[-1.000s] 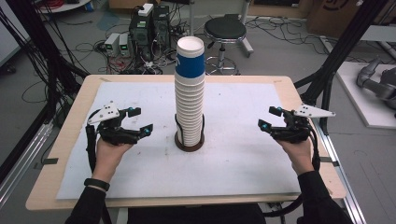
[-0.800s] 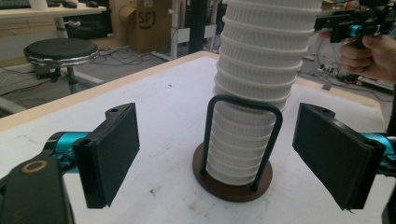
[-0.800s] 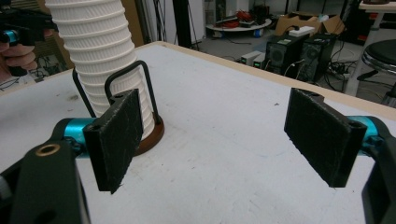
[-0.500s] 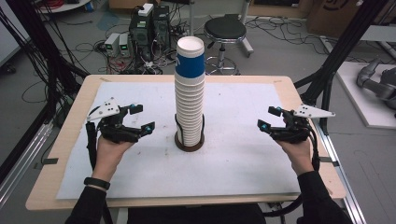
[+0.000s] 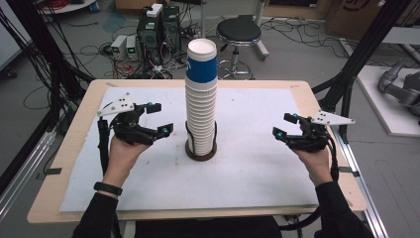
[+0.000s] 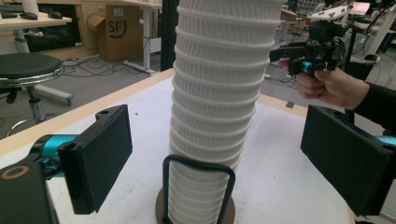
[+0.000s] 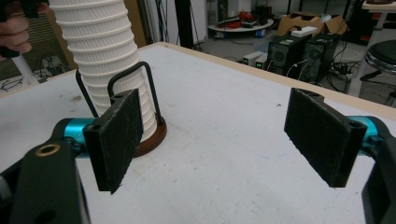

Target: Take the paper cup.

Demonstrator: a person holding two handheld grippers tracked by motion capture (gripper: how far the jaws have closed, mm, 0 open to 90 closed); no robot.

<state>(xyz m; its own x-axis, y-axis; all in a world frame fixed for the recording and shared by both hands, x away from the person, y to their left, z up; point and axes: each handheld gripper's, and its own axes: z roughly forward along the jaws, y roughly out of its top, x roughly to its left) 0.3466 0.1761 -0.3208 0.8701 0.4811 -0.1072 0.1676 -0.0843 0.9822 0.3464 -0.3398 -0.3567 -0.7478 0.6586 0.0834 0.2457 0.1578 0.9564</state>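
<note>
Left gripper raised, jaws just widened, high view: blue top cup

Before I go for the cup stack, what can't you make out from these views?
- Top of the cup stack: cut off by the upper edge in both gripper views.
- Inside of the top cup, high view: too washed out to tell whether it is empty.
- Holder base: its near side is cut off by the bottom edge in the left gripper view.
- How many cups: ribs too fine to count.

White ribbed cup stack — top cup blue-banded.
</note>
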